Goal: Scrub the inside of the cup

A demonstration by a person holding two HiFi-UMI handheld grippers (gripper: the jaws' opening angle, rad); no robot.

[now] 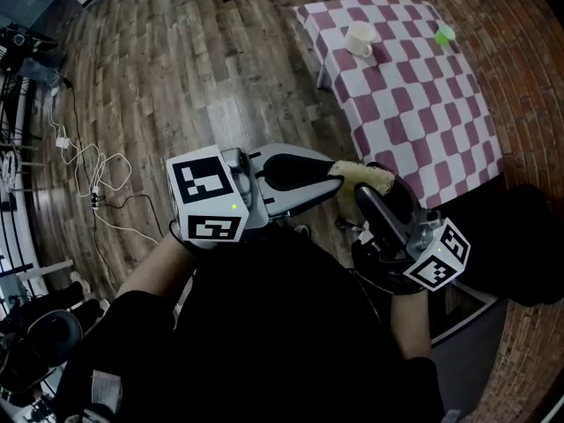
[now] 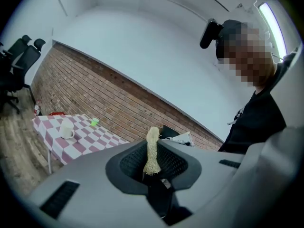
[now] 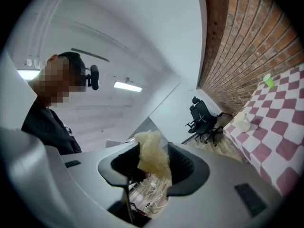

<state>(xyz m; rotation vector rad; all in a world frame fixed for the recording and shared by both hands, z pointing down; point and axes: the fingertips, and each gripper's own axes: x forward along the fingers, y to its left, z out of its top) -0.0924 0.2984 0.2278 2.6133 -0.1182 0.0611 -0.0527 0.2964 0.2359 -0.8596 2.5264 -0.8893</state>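
Wood floor [image 1: 176, 69], brick wall [image 2: 95, 91].
Desk [image 1: 423, 113], checked cloth: white cup [image 1: 359, 39] upright on it; small green thing [image 1: 444, 34] on it, apart from the cup.
Left tongs [image 2: 152, 167]: well off the desk, clamped on a yellow sponge [image 1: 366, 176].
Right tongs [image 3: 154, 164]: off the desk, wide apart around the sponge's other end.

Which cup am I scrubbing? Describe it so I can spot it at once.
Look at the table with the red-and-white checked cloth beside the brick wall. Near its far end stands a white cup. It is the bigger, white thing with a handle; its only neighbour is a small green thing closer to the wall.
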